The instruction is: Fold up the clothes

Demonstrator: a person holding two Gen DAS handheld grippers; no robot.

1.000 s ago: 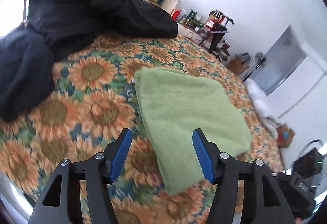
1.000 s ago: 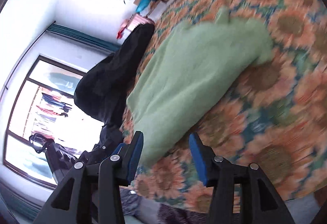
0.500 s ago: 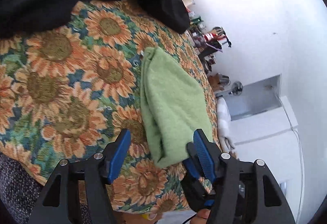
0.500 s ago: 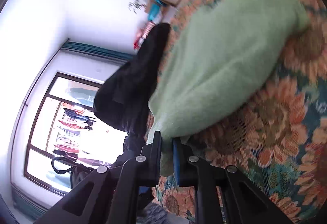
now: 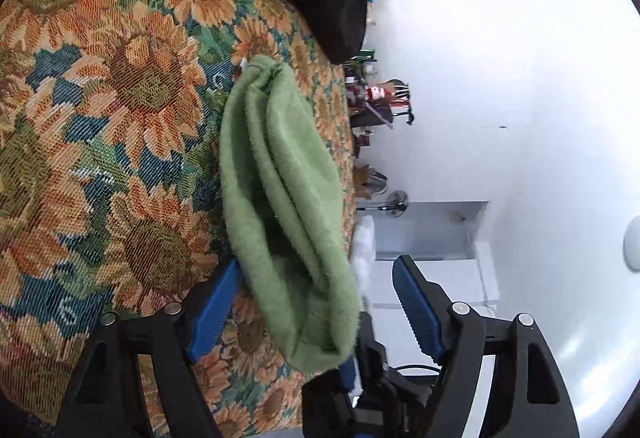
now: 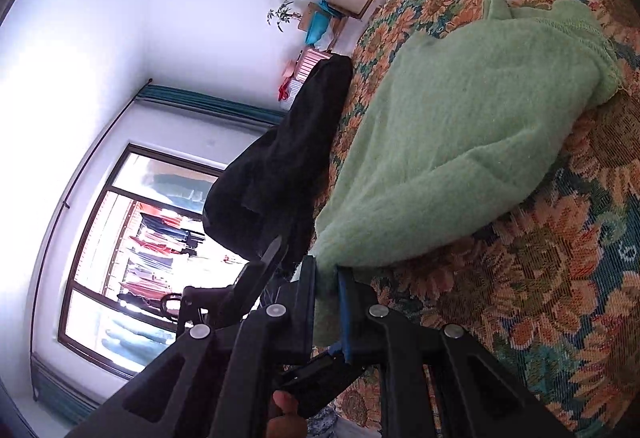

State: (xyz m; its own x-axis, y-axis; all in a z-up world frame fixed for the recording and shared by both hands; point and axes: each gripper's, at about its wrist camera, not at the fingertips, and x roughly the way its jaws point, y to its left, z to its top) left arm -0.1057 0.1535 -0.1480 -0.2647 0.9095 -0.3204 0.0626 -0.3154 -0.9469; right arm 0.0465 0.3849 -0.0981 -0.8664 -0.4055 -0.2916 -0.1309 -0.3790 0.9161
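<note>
While the right claw pinches the towel corner for lifting, the left claw straddles its edge, spread, ready to grip.

surface: bed under a sunflower-print cover in orange, green and blue | on it: folded green cloth, part of it lying on the cover | also on it: black garment heaped just beside the cloth

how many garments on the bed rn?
2. The green garment lies folded on the sunflower bedspread, near corner clamped in the right gripper, its end between the open left gripper fingers. The black garment is piled beyond. More may sit outside view.
</note>
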